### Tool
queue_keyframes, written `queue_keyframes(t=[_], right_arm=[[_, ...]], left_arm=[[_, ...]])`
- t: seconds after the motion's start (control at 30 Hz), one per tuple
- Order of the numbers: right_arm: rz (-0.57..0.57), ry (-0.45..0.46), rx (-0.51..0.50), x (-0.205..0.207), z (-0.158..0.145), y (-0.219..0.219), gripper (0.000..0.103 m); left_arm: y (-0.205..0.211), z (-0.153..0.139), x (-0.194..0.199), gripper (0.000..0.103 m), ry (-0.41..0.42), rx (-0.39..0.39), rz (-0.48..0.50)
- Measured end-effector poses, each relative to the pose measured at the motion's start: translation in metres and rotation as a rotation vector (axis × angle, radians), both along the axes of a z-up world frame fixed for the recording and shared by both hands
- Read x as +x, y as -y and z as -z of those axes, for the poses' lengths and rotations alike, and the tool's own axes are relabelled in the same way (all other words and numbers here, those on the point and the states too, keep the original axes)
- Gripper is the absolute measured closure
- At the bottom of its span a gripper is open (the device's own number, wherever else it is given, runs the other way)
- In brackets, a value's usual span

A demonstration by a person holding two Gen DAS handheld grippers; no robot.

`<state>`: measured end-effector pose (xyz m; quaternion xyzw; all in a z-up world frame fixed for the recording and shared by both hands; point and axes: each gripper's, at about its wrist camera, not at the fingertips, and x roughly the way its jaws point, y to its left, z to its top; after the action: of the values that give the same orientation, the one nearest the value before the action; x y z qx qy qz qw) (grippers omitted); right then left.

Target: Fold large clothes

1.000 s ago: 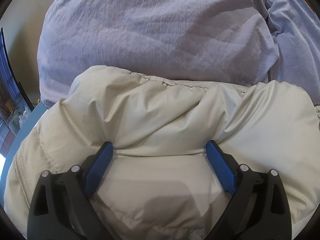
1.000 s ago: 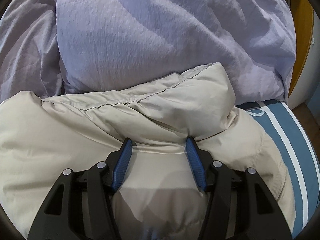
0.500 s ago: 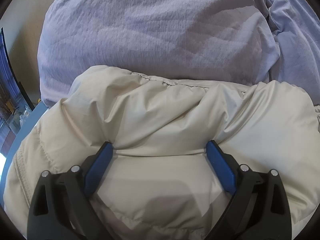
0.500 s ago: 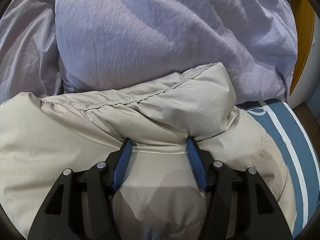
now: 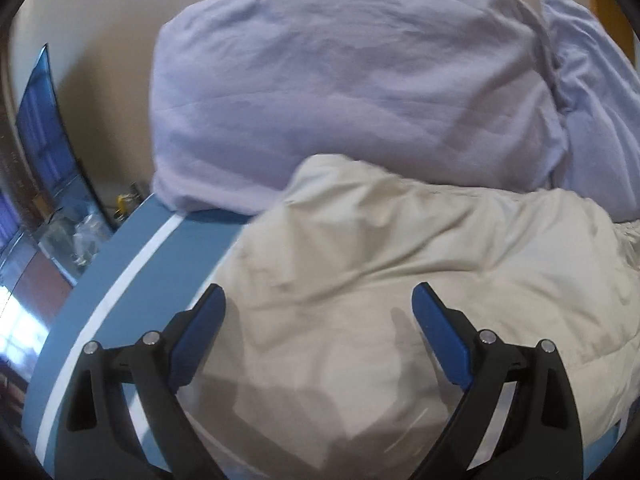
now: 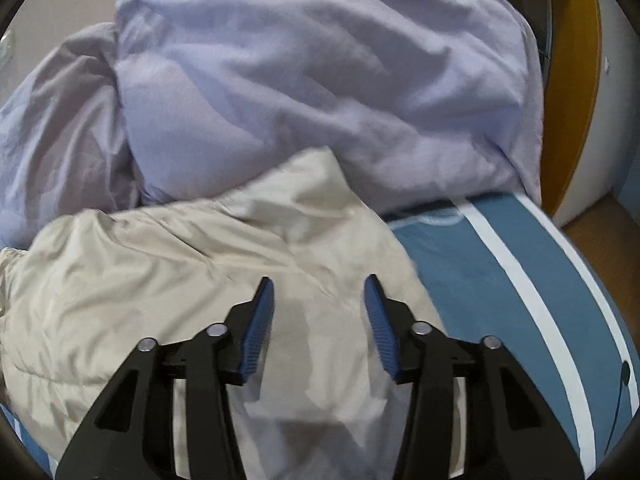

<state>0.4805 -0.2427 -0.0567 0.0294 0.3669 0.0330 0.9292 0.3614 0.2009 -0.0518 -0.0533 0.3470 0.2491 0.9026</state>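
A cream puffy jacket (image 5: 400,264) lies folded on the blue bed sheet, its far edge against a lavender pillow. In the left wrist view my left gripper (image 5: 318,300) is open, jaws wide apart, raised over the jacket's left part and holding nothing. The jacket also shows in the right wrist view (image 6: 180,264). My right gripper (image 6: 319,292) is open over the jacket's right part, clear of the cloth.
Two lavender pillows (image 5: 340,96) (image 6: 320,72) lie behind the jacket. The blue sheet with a white stripe (image 6: 500,280) (image 5: 132,268) shows on both sides. A wooden door frame (image 6: 572,80) stands at the right, a floor and window (image 5: 40,152) at the left.
Both grippers have lifted and pulled back off the jacket, where their fingers pressed into it before. More of the blue sheet shows on each side. The now frames are motion-blurred.
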Motion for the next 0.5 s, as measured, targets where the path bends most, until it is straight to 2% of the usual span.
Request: queue_keyframes(t=[0.07,0.17,0.33,0.5], right_arm=[[0.007,-0.036,0.005,0.004,0.011,0.0,0.061],[0.005,-0.04,-0.037,0.005,0.019,-0.006,0.061],[0.009,-0.062,-0.06,0.013,0.026,-0.009,0.061],[0.005,-0.037,-0.093,0.012,0.03,-0.013,0.061]], left_arm=[[-0.006,0.006,0.001,0.009,-0.032,0.007,-0.034],[-0.015,0.02,0.006,0.009,-0.083,0.023,-0.06],[-0.027,0.03,0.009,0.009,-0.082,-0.024,-0.073],[-0.038,0.038,0.011,0.007,-0.076,-0.073,-0.079]])
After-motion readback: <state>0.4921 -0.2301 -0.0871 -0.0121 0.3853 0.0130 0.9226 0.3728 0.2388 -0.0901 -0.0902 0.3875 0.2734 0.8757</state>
